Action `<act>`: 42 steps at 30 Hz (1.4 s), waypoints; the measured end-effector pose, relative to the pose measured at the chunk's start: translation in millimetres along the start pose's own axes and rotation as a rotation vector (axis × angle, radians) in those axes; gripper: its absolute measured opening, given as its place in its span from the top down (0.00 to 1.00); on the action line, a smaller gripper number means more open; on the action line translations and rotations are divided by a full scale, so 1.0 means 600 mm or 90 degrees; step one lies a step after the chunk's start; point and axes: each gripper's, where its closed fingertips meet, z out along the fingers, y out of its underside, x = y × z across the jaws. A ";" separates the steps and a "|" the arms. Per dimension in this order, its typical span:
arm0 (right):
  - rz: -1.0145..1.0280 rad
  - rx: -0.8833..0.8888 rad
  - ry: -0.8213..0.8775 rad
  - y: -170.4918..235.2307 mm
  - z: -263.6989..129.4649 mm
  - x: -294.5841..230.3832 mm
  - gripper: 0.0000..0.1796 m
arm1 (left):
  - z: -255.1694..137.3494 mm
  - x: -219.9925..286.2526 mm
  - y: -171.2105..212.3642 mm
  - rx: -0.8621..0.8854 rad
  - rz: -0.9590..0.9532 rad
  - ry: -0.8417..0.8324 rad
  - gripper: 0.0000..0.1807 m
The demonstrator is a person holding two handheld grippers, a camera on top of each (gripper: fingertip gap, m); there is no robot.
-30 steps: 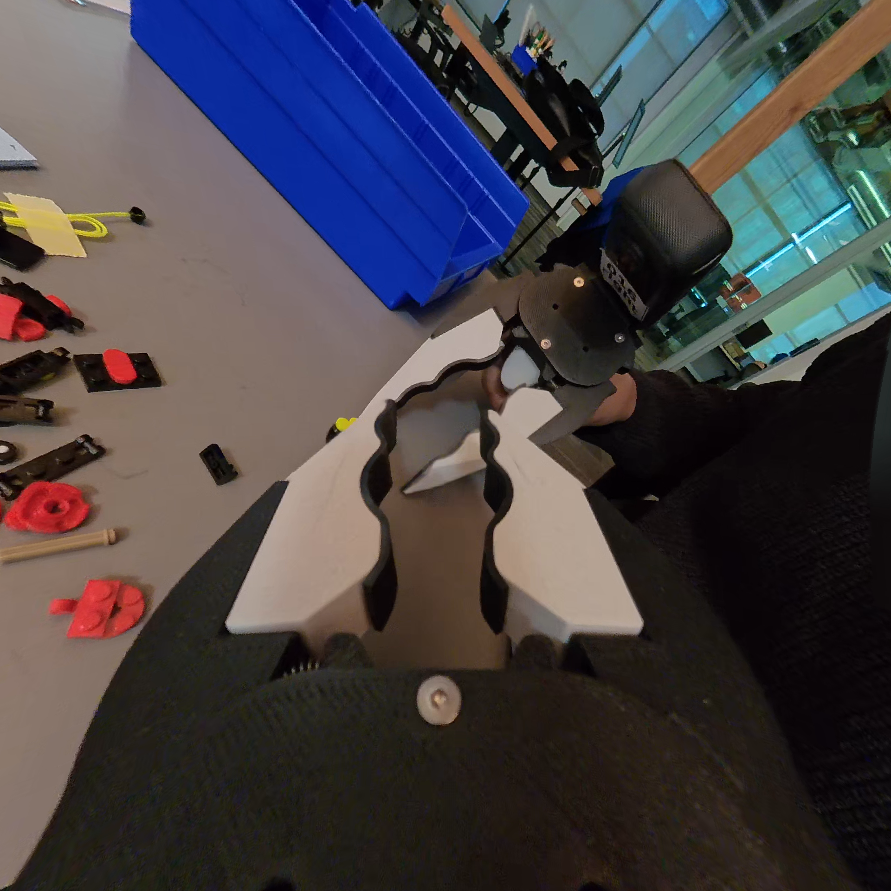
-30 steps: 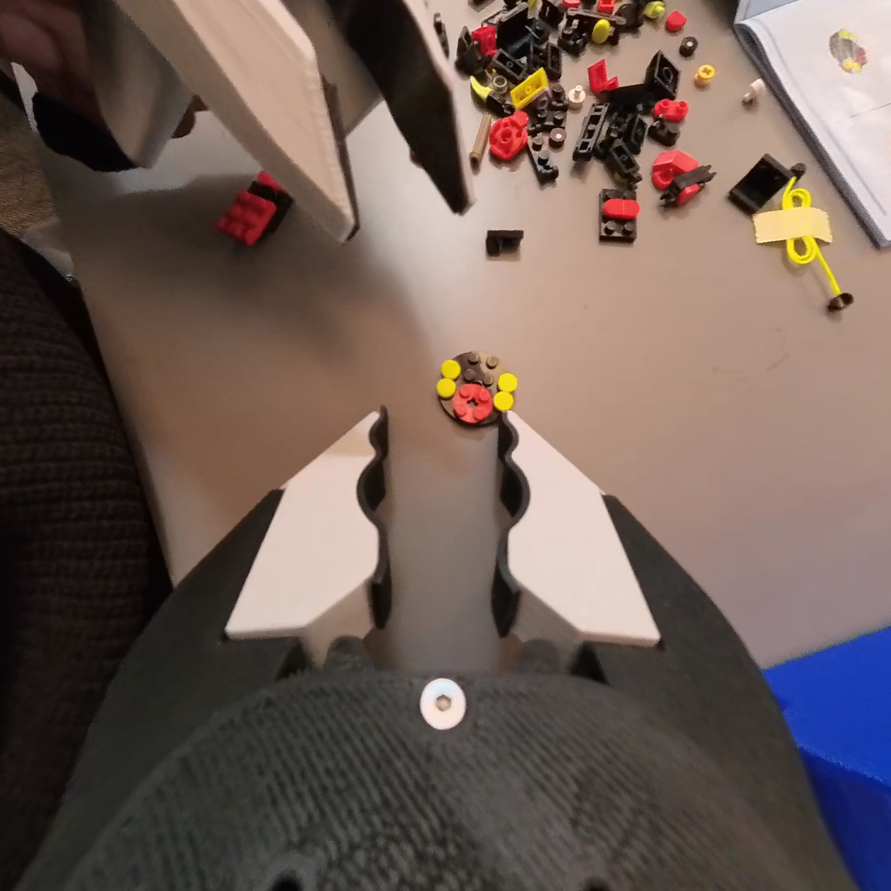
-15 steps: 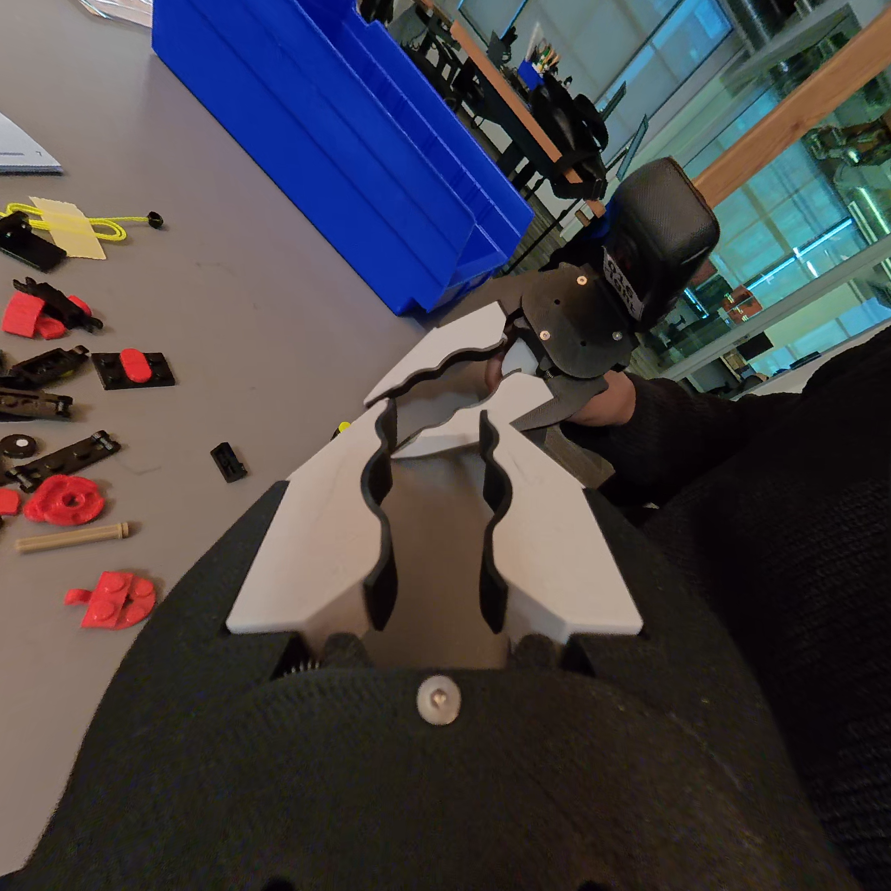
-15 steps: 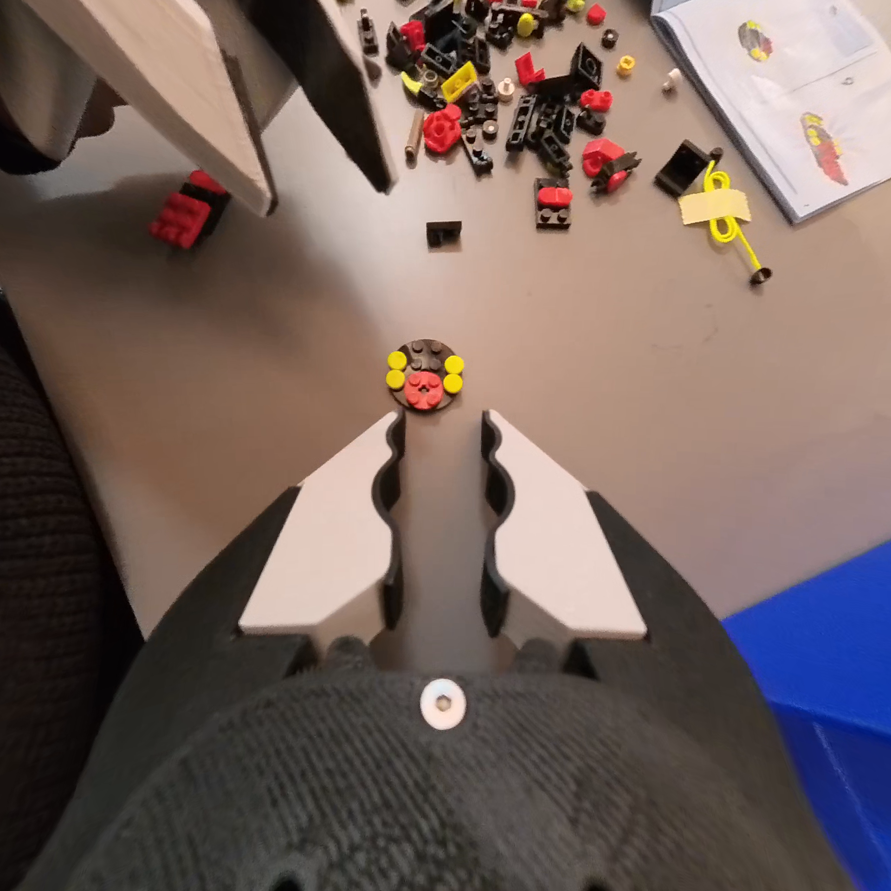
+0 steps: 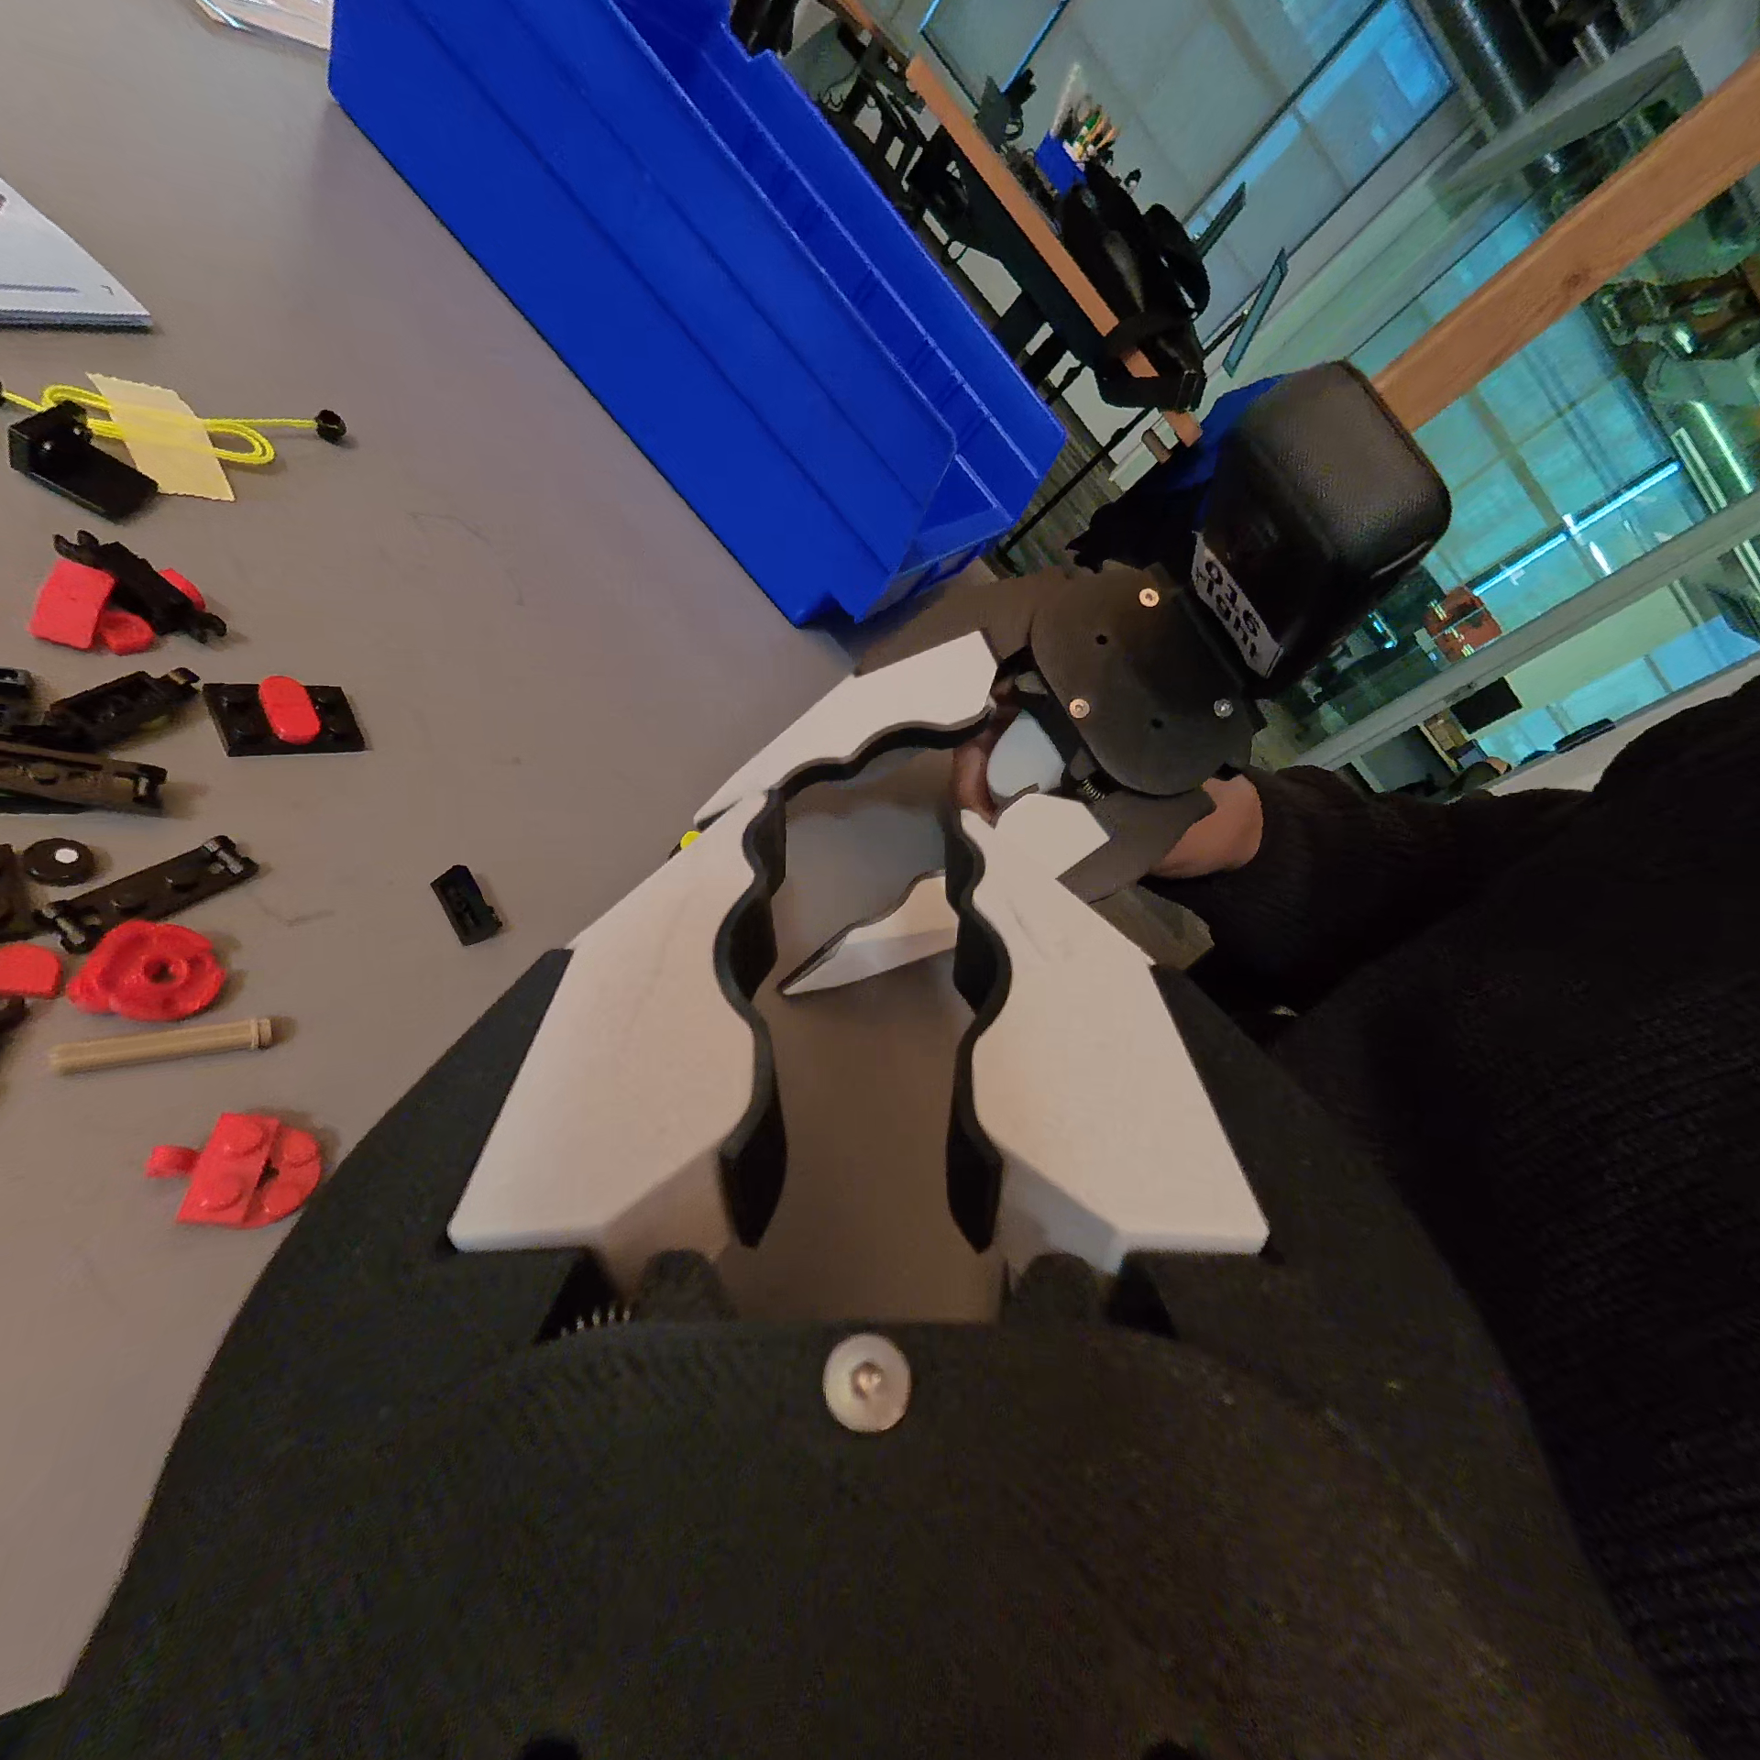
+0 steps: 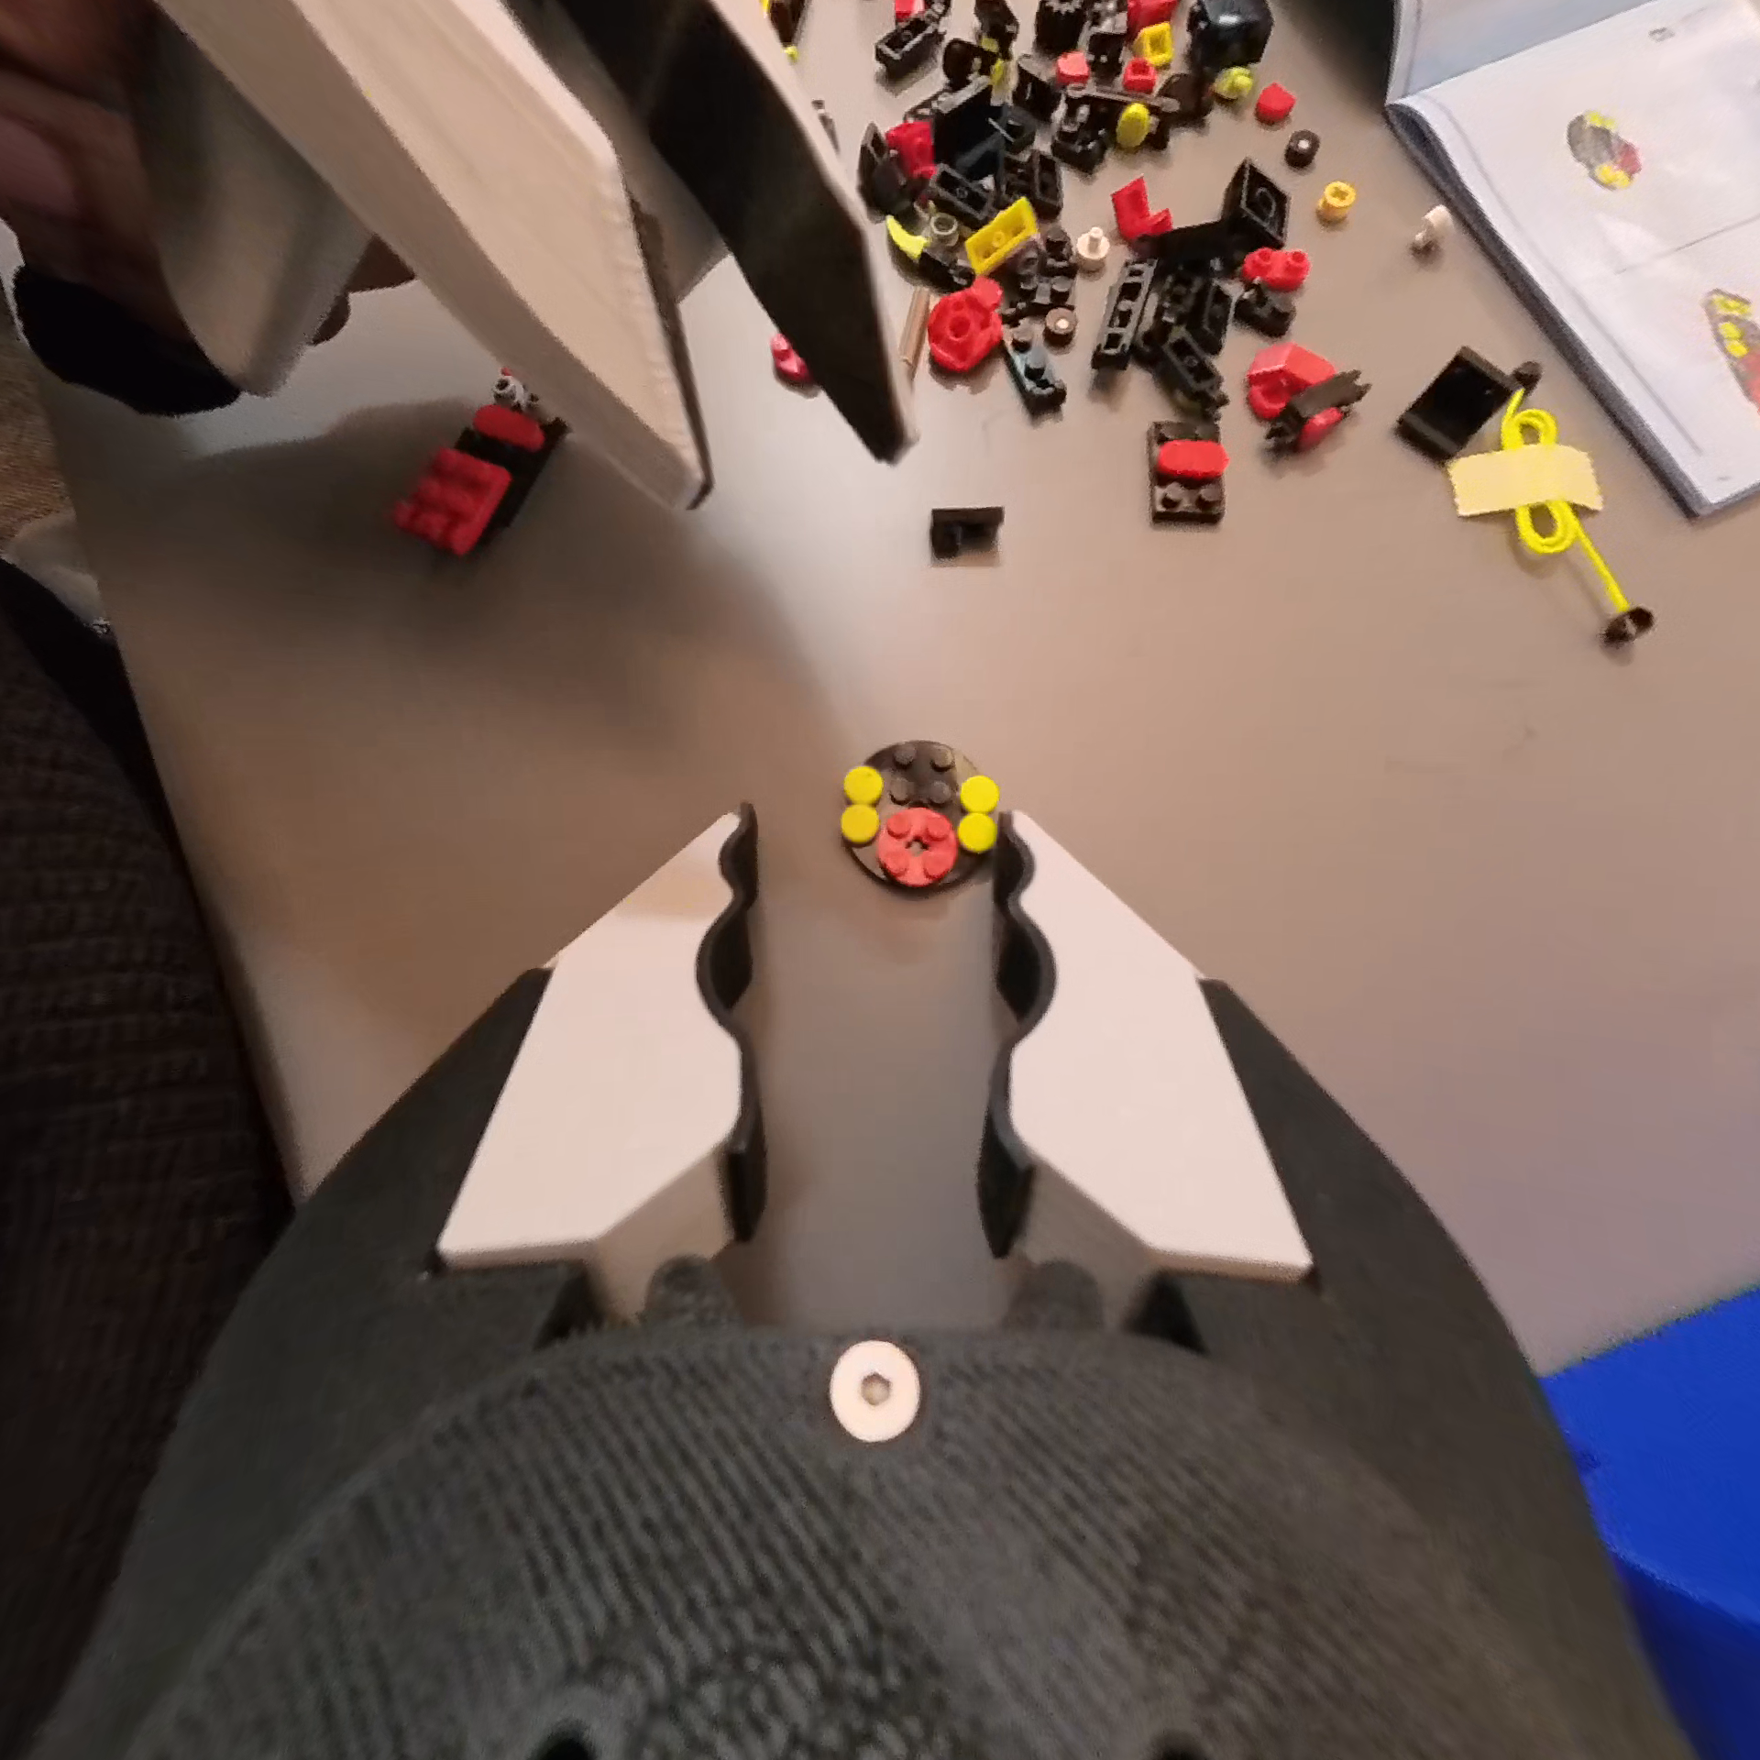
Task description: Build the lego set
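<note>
A round black plate [image 6: 919,824] with yellow studs and a red round piece lies on the grey table. My right gripper [image 6: 876,838] is open and empty, and the plate sits just ahead of its fingertips, nearer the right one. My left gripper [image 5: 862,838] is open and empty, held above the table. It also shows at the upper left of the right wrist view [image 6: 790,471]. A small red and black assembly [image 6: 457,476] lies under it. In the left wrist view, the right gripper's white fingers [image 5: 895,710] show beyond my left fingertips.
A pile of loose red, black and yellow pieces [image 6: 1095,238] lies at the far side, beside an open booklet [image 6: 1600,219] and a taped yellow string [image 6: 1524,495]. A small black piece [image 6: 967,531] lies alone. A blue bin [image 5: 667,286] stands along the table's right side. The tips of one gripper are about 8 cm away from the tips of the other.
My right gripper's jaws narrowed half a second ago and have opened wider again, and the round plate now lies closer to its fingertips. The left gripper has shifted only slightly.
</note>
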 end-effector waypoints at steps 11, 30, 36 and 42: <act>-0.051 0.027 -0.077 -0.014 -0.001 -0.046 0.72 | -0.001 -0.001 -0.001 0.001 0.001 -0.004 0.83; 0.013 0.045 -0.028 -0.010 -0.025 0.009 0.72 | -0.006 -0.013 -0.002 0.004 -0.017 -0.019 0.83; -0.027 0.009 -0.013 -0.005 -0.006 -0.004 0.71 | -0.006 -0.016 -0.002 0.004 -0.022 -0.023 0.83; 0.028 -0.007 0.044 0.016 -0.025 0.047 0.76 | -0.005 -0.016 0.000 0.001 -0.021 -0.022 0.83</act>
